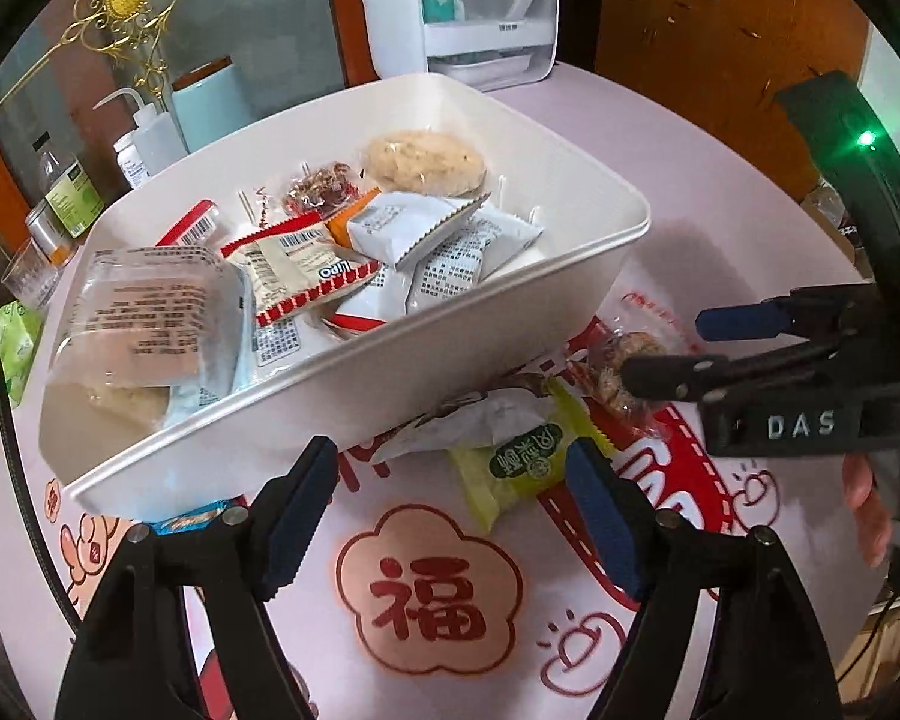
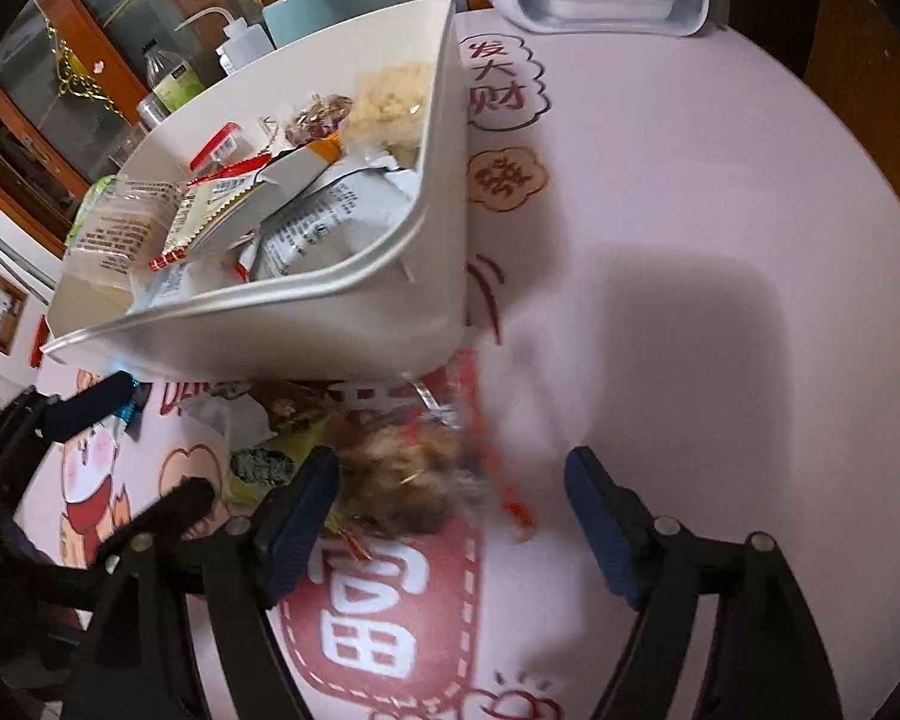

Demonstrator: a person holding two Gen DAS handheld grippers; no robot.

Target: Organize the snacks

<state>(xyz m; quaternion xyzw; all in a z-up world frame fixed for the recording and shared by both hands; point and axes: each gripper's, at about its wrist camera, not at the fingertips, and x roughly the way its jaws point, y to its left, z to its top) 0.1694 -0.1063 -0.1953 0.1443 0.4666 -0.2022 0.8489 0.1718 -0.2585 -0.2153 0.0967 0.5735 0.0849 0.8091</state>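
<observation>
A white rectangular plastic bin (image 1: pixel 498 324) stands on a round bench covered with a pink cloth printed with red cartoon motifs (image 1: pixel 426 600), and it is heaped with wrapped snacks: a round pale rice cake in clear film (image 1: pixel 423 163), a clear packet of red-brown nut brittle (image 1: pixel 321 185), several white foil sachets (image 1: pixel 411 227), a cream packet with a red zigzag edge (image 1: pixel 297 276) and a clear plastic tray of pale cake (image 1: pixel 150 324). Just outside the bin's near wall, loose on the cloth, lie a yellow-green packet with a round green label (image 1: pixel 519 468), a crumpled white wrapper (image 1: pixel 480 420) partly over it, a clear packet of brown nut clusters with red print (image 1: pixel 618 372) and a blue-wrapped item (image 1: pixel 192 519) peeking out at the bin's near corner.

The left gripper (image 1: pixel 453 516) hangs over the cloth beside the yellow-green packet, its blue-padded jaws spread wide with nothing between them. The right gripper (image 2: pixel 450 525) has its jaws wide apart too, straddling the nut-cluster packet (image 2: pixel 408 468), which is blurred in the right wrist view; the pads do not press on it.

Beyond the bin stand a white appliance with a clear hood (image 1: pixel 480 6), a squeeze wash bottle (image 1: pixel 150 132), a pale blue canister (image 1: pixel 210 102) and a green-labelled bottle (image 1: pixel 69 186). A wooden cabinet (image 1: pixel 720 48) fills the background.
</observation>
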